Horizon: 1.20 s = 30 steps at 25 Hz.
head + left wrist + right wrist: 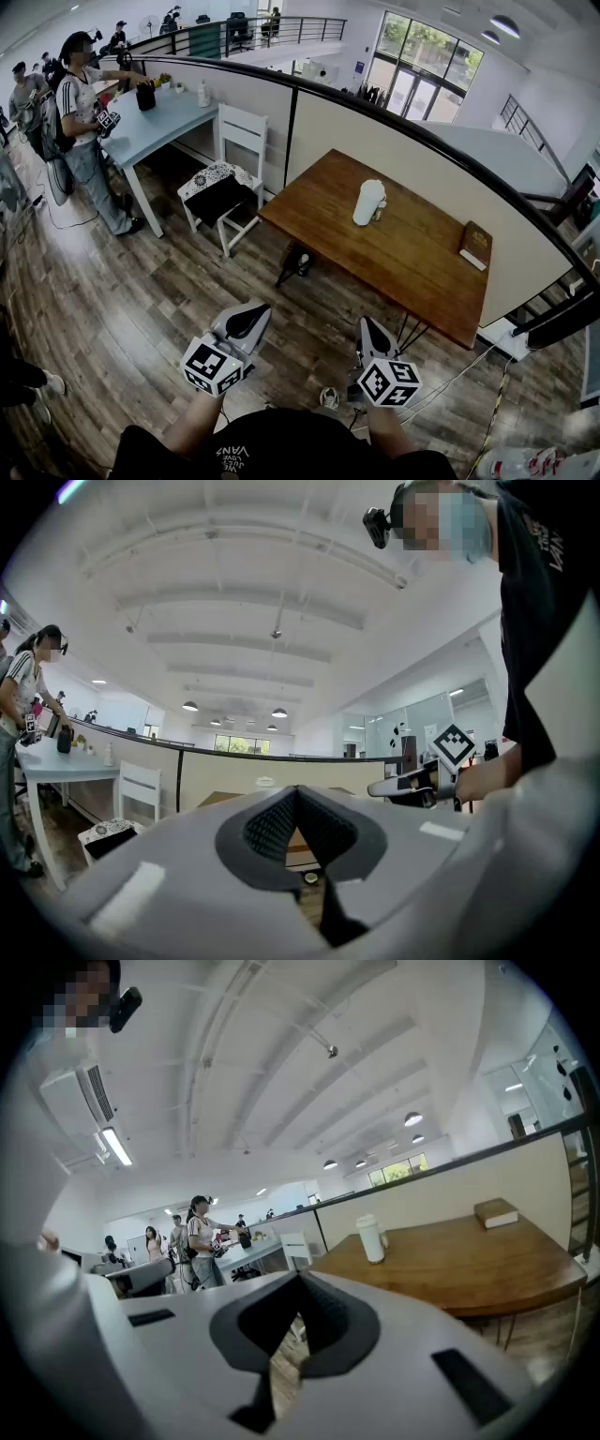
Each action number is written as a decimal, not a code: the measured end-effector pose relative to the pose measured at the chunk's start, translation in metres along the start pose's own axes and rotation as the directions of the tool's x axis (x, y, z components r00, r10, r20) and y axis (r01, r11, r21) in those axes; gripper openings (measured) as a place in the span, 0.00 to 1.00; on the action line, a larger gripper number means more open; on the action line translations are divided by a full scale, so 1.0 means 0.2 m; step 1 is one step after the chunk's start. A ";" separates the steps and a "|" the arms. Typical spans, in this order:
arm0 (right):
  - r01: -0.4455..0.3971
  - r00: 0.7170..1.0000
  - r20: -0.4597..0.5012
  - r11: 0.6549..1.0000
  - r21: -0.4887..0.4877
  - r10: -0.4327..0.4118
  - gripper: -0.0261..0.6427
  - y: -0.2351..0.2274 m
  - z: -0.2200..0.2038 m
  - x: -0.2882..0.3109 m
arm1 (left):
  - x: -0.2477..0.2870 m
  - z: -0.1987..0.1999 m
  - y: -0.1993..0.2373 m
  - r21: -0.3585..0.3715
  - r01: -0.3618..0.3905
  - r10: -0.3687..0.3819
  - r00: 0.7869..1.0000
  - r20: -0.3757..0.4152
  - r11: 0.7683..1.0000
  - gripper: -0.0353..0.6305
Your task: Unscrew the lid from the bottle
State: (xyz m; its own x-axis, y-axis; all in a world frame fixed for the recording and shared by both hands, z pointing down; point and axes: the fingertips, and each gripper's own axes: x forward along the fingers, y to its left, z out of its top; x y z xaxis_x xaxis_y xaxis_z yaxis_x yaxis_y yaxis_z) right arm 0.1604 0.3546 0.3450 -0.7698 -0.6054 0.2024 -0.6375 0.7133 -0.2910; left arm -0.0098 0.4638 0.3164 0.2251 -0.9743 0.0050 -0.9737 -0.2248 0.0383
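Left gripper [251, 317] and right gripper [368, 330]: jaws closed, empty, well short of table [422, 267]. Bottle [368, 204] upright at 12 o'clock. Advise: approach, open both; 1 steadies body, 1 turns lid [373, 185].

Left gripper [296, 797] closed and empty, right gripper [384, 787] beside, white chair [141, 785] beyond

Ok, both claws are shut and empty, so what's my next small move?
Probably step toward the wooden table: the white bottle stands there, lid on, well beyond the left claw and right claw, both over the floor.
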 end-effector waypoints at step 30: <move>-0.015 1.000 0.000 0.999 0.041 0.015 0.35 -0.46 0.20 0.54 | 0.80 -0.15 0.23 -0.115 0.046 -0.050 0.998 -0.032 0.992 0.44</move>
State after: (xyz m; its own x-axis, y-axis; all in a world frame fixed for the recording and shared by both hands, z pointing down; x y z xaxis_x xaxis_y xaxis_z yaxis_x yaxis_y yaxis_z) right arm 0.1360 0.2098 0.3567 -0.7793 -0.5945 0.1979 -0.6240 0.7074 -0.3319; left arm -0.0174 0.2985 0.3498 0.2742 -0.9610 0.0355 -0.9517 -0.2659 0.1534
